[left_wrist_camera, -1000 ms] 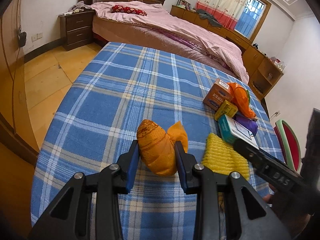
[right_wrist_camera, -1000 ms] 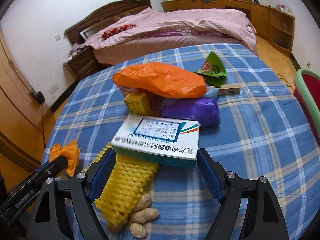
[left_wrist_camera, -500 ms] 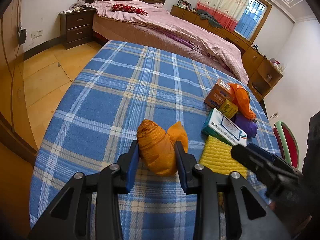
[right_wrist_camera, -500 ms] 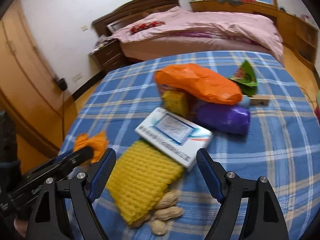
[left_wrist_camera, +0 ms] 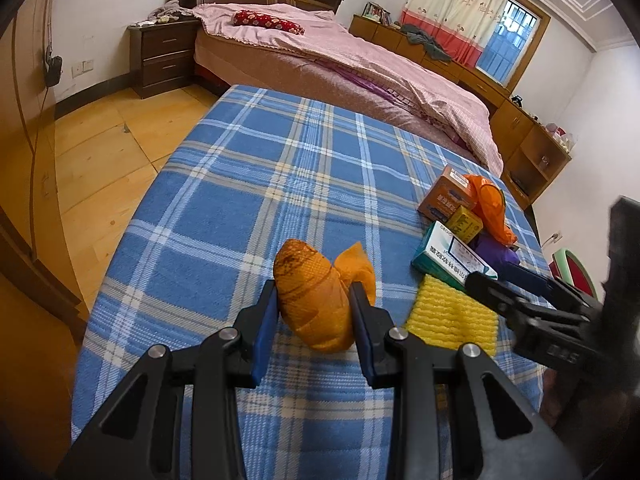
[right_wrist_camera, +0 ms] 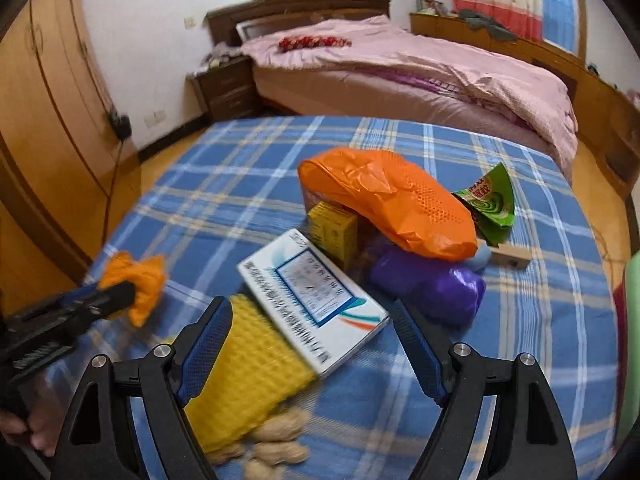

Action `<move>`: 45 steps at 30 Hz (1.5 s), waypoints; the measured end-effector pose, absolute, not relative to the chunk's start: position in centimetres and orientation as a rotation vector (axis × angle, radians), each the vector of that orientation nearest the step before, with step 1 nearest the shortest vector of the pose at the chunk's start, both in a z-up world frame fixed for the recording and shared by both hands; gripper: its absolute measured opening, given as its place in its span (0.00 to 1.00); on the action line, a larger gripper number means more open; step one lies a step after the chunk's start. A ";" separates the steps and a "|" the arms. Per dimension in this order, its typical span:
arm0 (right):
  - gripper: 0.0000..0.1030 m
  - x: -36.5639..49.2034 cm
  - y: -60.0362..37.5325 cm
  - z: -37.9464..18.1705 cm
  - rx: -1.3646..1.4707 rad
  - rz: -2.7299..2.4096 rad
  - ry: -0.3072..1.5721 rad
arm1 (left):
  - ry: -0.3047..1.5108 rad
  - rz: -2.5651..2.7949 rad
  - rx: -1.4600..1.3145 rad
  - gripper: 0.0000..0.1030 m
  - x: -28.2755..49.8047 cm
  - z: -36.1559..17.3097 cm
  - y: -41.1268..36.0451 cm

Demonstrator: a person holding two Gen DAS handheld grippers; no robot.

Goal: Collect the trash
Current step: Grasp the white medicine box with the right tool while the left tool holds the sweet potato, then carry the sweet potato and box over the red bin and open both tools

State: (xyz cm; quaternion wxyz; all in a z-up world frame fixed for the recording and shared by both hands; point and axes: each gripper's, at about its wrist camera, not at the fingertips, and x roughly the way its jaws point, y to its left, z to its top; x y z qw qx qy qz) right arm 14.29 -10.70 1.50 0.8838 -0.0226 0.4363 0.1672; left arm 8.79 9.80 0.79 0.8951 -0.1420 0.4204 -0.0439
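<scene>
trash lies on a bench covered with a blue checked cloth (left_wrist_camera: 256, 184). low in the middle of the left wrist view, the left tool (left_wrist_camera: 316, 320) is closed narrow on an orange mesh bag (left_wrist_camera: 316, 300), a pad pressed to each side. low in the right wrist view, the right tool (right_wrist_camera: 310, 344) stands wide and holds nothing, with a white medicine box (right_wrist_camera: 312, 298) and a yellow foam net (right_wrist_camera: 248, 376) between its fingers.

to do this step well, it seems best to bring the right tool lower over the box, centre it, and close on the long edges so the box does not swing out.

peanuts (right_wrist_camera: 276, 440) lie at the bottom of the frame, touching the net. behind the box, mid frame, sit a small yellow box (right_wrist_camera: 332, 228), an orange plastic bag (right_wrist_camera: 384, 204), a purple bag (right_wrist_camera: 428, 288) and a green wrapper (right_wrist_camera: 492, 200), crowded close enough to be knocked. a bed (right_wrist_camera: 400, 68) fills the top.
</scene>
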 end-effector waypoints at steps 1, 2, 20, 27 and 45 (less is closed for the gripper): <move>0.81 14.6 -10.5 1.2 -0.058 0.353 0.919 | 0.872 -0.091 -0.296 0.34 8.8 0.8 9.8; 0.81 15.1 -10.4 0.9 -0.064 0.359 0.938 | 0.872 -0.091 -0.296 0.34 8.8 0.8 9.8; 0.60 14.6 -10.7 1.1 -0.023 0.362 0.943 | 0.855 -0.104 -0.284 0.34 7.9 1.9 9.5; 0.60 11.4 -13.8 3.3 0.110 0.334 0.864 | 0.825 -0.137 -0.253 0.34 6.6 3.5 8.0; 0.60 2.7 -23.4 6.3 0.323 0.131 0.767 | 0.759 -0.291 -0.132 0.34 3.8 6.9 0.2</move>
